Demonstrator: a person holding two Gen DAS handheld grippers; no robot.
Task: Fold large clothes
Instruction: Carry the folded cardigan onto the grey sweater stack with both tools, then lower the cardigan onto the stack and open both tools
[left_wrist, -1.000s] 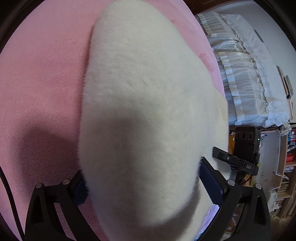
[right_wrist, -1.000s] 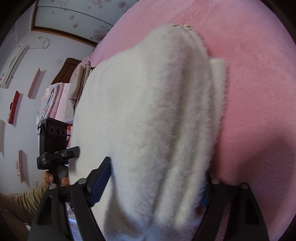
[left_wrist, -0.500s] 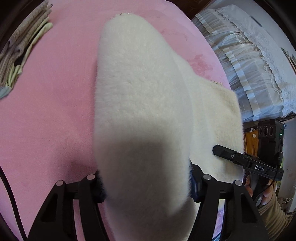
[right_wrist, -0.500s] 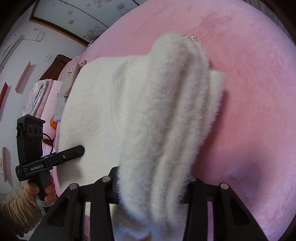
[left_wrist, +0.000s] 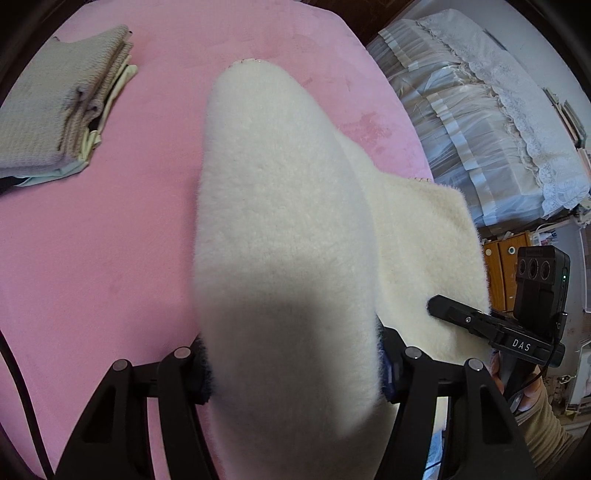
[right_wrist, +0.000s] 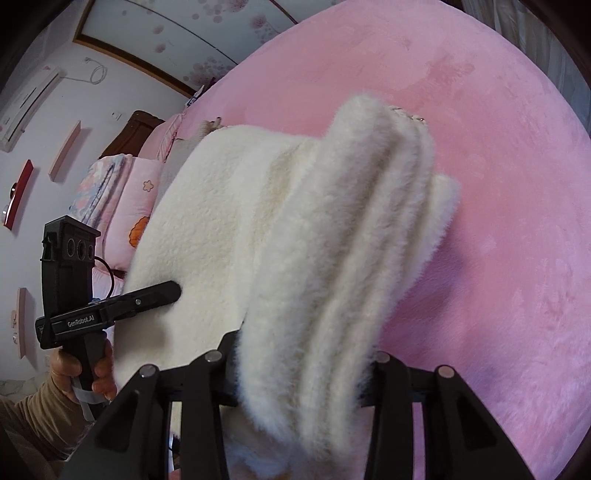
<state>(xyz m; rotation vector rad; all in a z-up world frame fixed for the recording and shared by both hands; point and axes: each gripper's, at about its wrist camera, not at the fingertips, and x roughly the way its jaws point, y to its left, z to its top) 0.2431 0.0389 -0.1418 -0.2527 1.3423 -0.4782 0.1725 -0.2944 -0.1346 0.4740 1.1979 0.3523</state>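
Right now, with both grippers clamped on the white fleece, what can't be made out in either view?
- Left wrist view: left gripper pads, buried in the white fleece garment.
- Right wrist view: right gripper pads, likewise covered by fleece.
- Both views: the garment's near end, cut off by the bottom edge.
- Left wrist view: folded clothes, partly cut off at the left edge.

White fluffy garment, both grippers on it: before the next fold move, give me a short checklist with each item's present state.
1. Left gripper clamped on the white fluffy garment: ok.
2. Right gripper clamped on a bunched edge of it: ok.
3. Garment spans between both grippers without slipping out: ok.
4. Pink bedspread bare beneath, for laying down: ok.
5. Folded clothes stack lies apart from the garment: ok.
6. Far hem lifted or resting on the bedspread: cannot tell.
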